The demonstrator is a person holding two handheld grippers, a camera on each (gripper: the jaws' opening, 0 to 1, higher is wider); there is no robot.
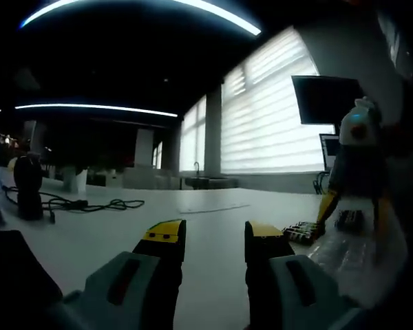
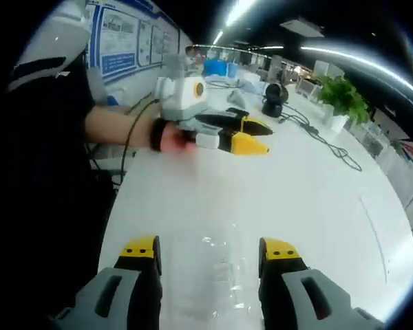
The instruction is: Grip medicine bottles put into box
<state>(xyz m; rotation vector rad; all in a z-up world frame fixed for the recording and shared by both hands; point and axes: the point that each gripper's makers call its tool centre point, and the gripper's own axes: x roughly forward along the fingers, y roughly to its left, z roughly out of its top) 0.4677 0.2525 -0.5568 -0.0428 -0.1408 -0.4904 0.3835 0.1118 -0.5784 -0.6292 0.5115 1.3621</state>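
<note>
- One white table (image 1: pixel 213 227) runs across both views and is the largest thing; its top looks bare between the jaws of each gripper.
- Beyond the table in the left gripper view stand big windows with pale blinds (image 1: pixel 268 117), and a dark monitor (image 1: pixel 328 98) sits to their right.
- In the right gripper view a person's forearm and hand (image 2: pixel 166 137) reach in from the left, holding the left gripper (image 2: pixel 258 136), whose yellow-tipped jaws point out over the table; how far apart they stand cannot be told from this angle.
- Seen from its own camera, the left gripper (image 1: pixel 215 232) has its jaws spread wide with only bare tabletop between them; it holds nothing.
- The right gripper (image 2: pixel 210 249) is likewise spread wide and holds nothing; a clear plastic tray or box (image 2: pixel 217 275), hard to make out, lies on the table between and just ahead of its jaws.
- At the right of the left gripper view the right gripper (image 1: pixel 351 216) hangs over that clear plastic, and small dark medicine bottles (image 1: pixel 304 231) lie in a row on the table just beside it.
- A green plant (image 2: pixel 344 100) stands at the table's far edge.
- A black cable (image 1: pixel 89 203) trails across the table beside a dark round device (image 1: pixel 27 185).
</note>
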